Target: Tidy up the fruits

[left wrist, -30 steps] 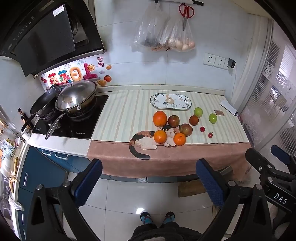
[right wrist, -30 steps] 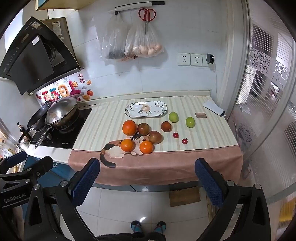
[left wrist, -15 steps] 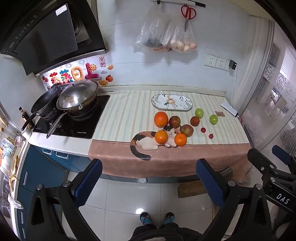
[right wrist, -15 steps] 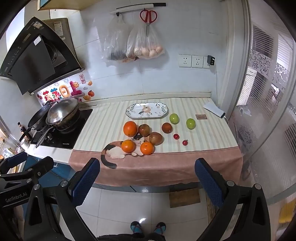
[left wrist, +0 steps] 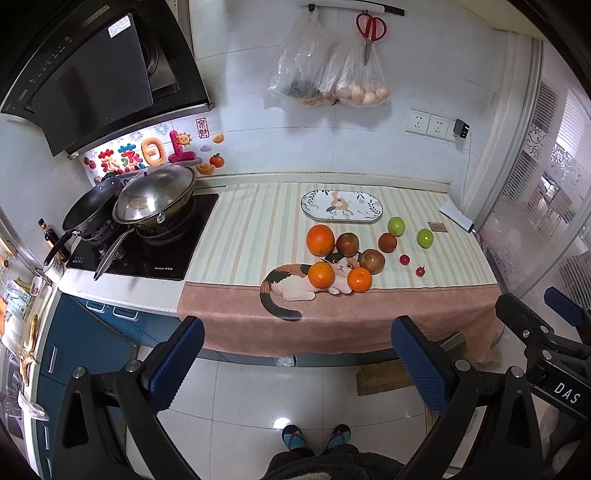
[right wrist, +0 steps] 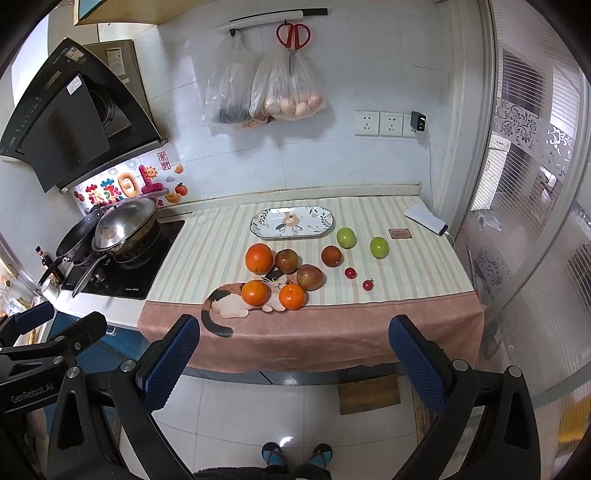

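Fruit lies loose on a striped counter cloth: a big orange (left wrist: 320, 240) (right wrist: 259, 258), two smaller oranges (left wrist: 321, 274) (right wrist: 291, 296), reddish apples (left wrist: 372, 260) (right wrist: 310, 277), two green fruits (left wrist: 424, 238) (right wrist: 346, 237) and two small red cherry tomatoes (right wrist: 350, 273). An oval patterned plate (left wrist: 341, 206) (right wrist: 291, 222) sits bare behind them. My left gripper (left wrist: 295, 365) hangs open over the floor, well short of the counter. My right gripper (right wrist: 295, 365) is open too, at a similar distance. Each gripper shows at the edge of the other's view.
A stove (left wrist: 147, 251) with two pans (left wrist: 155, 195) fills the counter's left. Bags (right wrist: 284, 92) and scissors (right wrist: 293, 35) hang on the wall. A white box (right wrist: 424, 218) lies at the right, by a glass door (right wrist: 535, 221). A person's feet (left wrist: 314, 437) stand on the tiles.
Both views have drifted slightly toward the counter and upward; the fruit and plate have stayed where they were, and both grippers remain open.
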